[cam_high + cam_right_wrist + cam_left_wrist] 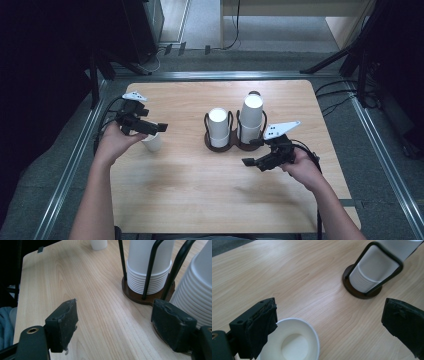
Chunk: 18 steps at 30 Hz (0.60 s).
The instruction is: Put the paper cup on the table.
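A single white paper cup (152,142) stands upright, mouth up, on the left of the wooden table (200,195). My left gripper (161,127) hovers just above it, open; in the left gripper view the cup (292,342) sits below the left jaw, apart from both pads. A dark two-post cup holder (220,145) at mid-table carries a short stack of upturned white cups (218,126) and a taller stack (251,117). My right gripper (248,161) is open and empty just in front of the holder. In the right gripper view (116,306) both stacks (147,265) stand close ahead.
A metal rail frame (75,155) runs around the table. Cables (345,100) and black stand legs (345,55) lie on the floor behind and to the right. Bare tabletop stretches along the near edge and the far left corner.
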Motion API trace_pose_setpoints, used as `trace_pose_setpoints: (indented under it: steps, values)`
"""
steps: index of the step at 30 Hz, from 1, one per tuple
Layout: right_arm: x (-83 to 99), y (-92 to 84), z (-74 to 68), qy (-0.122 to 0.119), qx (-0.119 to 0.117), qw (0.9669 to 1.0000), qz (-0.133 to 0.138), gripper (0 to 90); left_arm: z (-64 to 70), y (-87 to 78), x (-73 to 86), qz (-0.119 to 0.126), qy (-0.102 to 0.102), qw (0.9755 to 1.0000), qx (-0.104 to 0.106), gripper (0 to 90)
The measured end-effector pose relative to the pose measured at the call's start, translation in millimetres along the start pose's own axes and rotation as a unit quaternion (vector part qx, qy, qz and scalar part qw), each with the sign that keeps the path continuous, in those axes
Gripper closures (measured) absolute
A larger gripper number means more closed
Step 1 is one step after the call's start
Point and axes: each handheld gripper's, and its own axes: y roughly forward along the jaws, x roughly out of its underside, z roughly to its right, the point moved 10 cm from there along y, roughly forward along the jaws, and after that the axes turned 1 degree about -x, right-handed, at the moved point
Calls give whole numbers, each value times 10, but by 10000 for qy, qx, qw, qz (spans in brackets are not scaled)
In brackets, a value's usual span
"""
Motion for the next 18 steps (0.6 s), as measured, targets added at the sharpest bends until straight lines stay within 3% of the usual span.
trace_pose_setpoints:
  steps: [5, 12, 18]
  values:
    - [-3, -21, 12, -4, 30, 10000, 29, 217, 129, 9, -35, 37, 80, 9999, 49, 4]
    - [-23, -49, 47, 8, 130, 9999, 78, 217, 301, 87, 15, -105, 197, 9996, 185, 4]
    - [-26, -67, 91, 66, 231, 9996, 118, 217, 487, 130, 41, -35, 299, 9989, 366, 4]
